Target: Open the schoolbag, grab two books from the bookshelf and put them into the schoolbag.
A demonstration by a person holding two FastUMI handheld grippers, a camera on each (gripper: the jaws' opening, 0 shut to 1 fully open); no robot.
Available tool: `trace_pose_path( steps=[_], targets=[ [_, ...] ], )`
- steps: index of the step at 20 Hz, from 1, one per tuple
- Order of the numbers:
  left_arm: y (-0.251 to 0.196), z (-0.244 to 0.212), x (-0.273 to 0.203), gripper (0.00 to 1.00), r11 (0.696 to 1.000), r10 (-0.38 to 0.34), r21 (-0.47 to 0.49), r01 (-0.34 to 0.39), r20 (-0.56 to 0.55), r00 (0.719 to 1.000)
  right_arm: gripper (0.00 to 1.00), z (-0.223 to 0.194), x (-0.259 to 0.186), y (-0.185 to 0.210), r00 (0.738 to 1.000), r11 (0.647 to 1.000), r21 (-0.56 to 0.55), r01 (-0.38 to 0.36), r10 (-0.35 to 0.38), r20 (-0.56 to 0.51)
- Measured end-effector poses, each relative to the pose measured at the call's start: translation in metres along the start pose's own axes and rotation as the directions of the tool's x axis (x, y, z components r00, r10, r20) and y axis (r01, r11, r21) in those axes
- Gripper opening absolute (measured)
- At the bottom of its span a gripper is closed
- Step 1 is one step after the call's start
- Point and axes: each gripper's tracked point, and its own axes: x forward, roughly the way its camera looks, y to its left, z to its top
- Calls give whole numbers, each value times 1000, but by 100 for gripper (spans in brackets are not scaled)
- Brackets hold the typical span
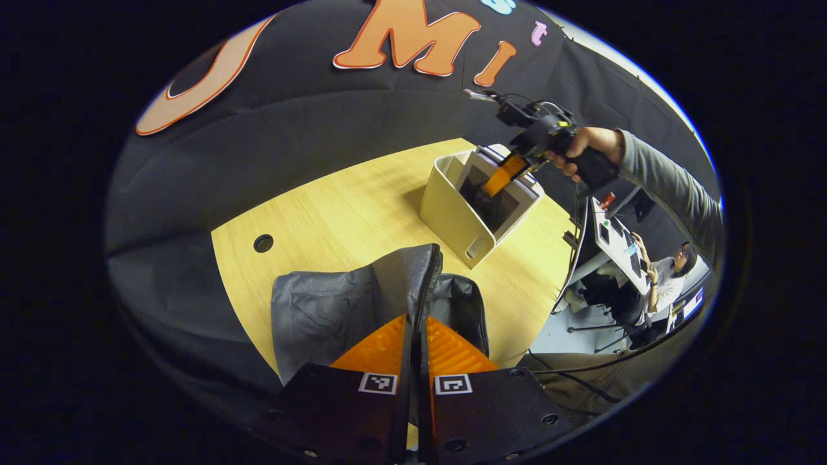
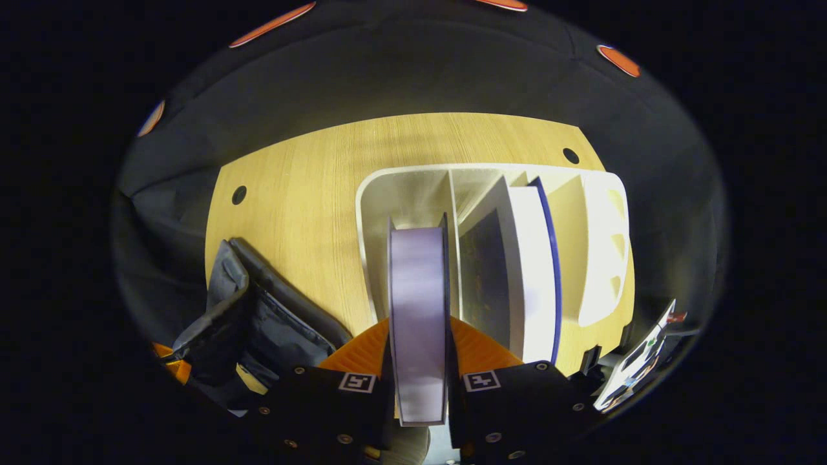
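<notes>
Wooden table (image 2: 303, 194), right gripper (image 2: 418, 336) clamping book (image 2: 418, 303)

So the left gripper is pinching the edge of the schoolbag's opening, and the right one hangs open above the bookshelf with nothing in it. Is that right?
Not quite. The left gripper does pinch the schoolbag edge, but the right gripper is not empty: the right gripper view shows it closed on a book standing in the bookshelf.

Two books (image 2: 418, 303) stand in one bookshelf (image 2: 400, 194); the second book (image 2: 533, 271) sits in the next slot. One schoolbag (image 1: 336, 303) lies on one worktop (image 1: 362, 200). Two tongs (image 1: 417, 349) are in view, the other (image 1: 501, 181) farther off.
</notes>
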Motion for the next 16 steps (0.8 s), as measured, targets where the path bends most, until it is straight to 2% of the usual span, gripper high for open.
trace_pose_path(
  steps=[1,2,7,16],
  targets=[
    [-1,-1,3,7,1000,-2,-6,2,-2,1000,29,-10,-5,-3,1000,1000,11,-8,8,3],
    [-3,-1,5,7,1000,-6,-12,6,1,1000,35,-22,-9,-6,1000,1000,17,-18,18,-1],
    [-7,-4,16,7,1000,-10,-21,10,-2,1000,34,-64,-28,-27,999,997,66,-31,30,21],
    [-21,-17,33,7,999,-16,-51,15,-24,1000,34,-118,-56,-27,992,985,123,-122,117,46]
  ],
)
